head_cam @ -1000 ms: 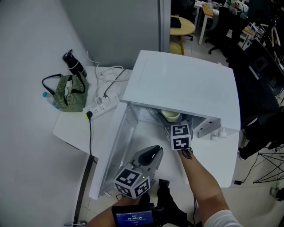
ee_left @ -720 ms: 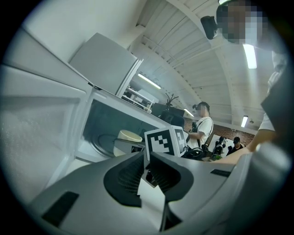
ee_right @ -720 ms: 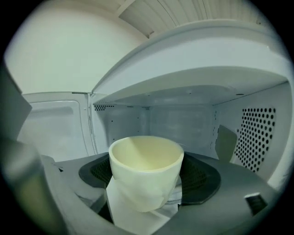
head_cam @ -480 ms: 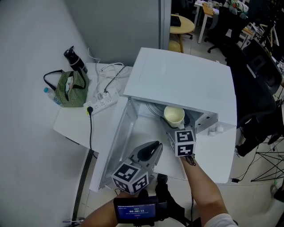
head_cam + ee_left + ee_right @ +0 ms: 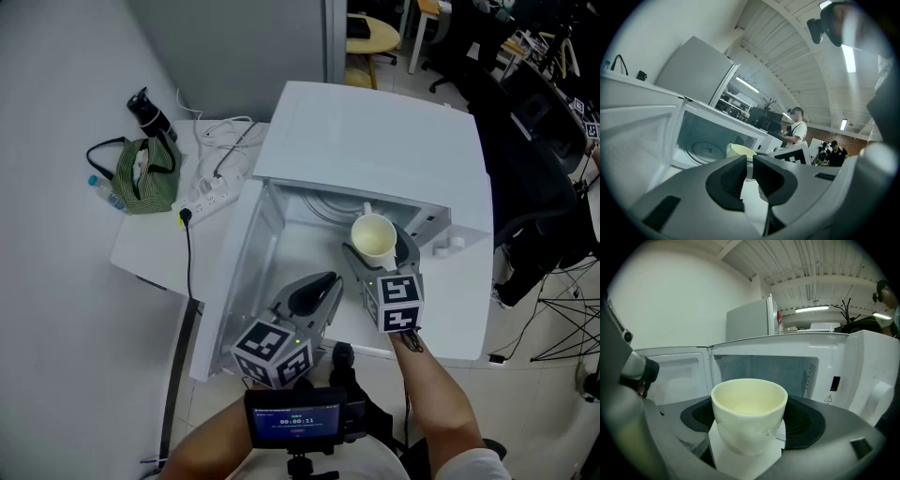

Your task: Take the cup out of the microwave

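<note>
A cream cup (image 5: 372, 234) hangs just outside the mouth of the white microwave (image 5: 375, 141), above the floor in front of its cavity. My right gripper (image 5: 377, 247) is shut on the cup, one dark pad on each side of its wall (image 5: 749, 413). The cup is upright, and its rim (image 5: 740, 151) also shows in the left gripper view. My left gripper (image 5: 326, 281) hovers by the open door (image 5: 234, 281), left of the cup, with its jaws (image 5: 750, 161) together on nothing. The glass turntable (image 5: 705, 151) lies bare inside.
The microwave sits on a white table (image 5: 141, 253) against a grey wall. A power strip (image 5: 211, 202), a green striped bag (image 5: 145, 178) and a black bottle (image 5: 145, 112) lie at the left. Office chairs and people are beyond the table.
My right gripper has drawn the cup out of the cavity toward me and a little up. The left gripper has only risen slightly beside the door.
</note>
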### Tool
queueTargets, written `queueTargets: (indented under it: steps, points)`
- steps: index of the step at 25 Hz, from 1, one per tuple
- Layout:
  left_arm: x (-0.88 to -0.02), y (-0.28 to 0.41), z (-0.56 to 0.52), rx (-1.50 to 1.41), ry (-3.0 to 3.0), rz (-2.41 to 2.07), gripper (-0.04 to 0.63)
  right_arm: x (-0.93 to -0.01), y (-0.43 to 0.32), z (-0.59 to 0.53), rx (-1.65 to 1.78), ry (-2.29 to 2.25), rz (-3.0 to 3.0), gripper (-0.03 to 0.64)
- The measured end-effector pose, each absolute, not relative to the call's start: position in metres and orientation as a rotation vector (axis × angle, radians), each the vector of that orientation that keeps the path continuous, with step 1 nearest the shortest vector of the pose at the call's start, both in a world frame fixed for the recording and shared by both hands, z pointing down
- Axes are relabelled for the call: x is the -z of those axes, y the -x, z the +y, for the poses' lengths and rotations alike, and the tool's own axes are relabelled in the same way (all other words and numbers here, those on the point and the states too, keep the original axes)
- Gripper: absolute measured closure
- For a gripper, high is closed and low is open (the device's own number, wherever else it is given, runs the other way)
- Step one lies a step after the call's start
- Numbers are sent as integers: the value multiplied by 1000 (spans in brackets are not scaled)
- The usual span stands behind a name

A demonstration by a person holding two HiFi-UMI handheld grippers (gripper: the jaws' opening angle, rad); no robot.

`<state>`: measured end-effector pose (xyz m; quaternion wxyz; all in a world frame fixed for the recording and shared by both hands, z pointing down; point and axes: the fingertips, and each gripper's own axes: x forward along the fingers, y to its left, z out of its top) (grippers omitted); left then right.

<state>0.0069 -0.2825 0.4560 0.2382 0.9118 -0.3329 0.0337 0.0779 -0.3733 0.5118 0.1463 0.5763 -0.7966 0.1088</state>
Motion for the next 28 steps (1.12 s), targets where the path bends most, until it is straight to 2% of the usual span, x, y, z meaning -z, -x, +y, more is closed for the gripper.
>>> queueTargets:
  steps: [18, 28]
  points:
    - [-413, -46, -246, -81, -2553, -749, 531, -464, -114, -271, -320, -1679, -2267, 167]
    - [-384, -87, -226, -70, -2620, -655, 531, -400, -150, -233, -232, -1712, -2300, 167]
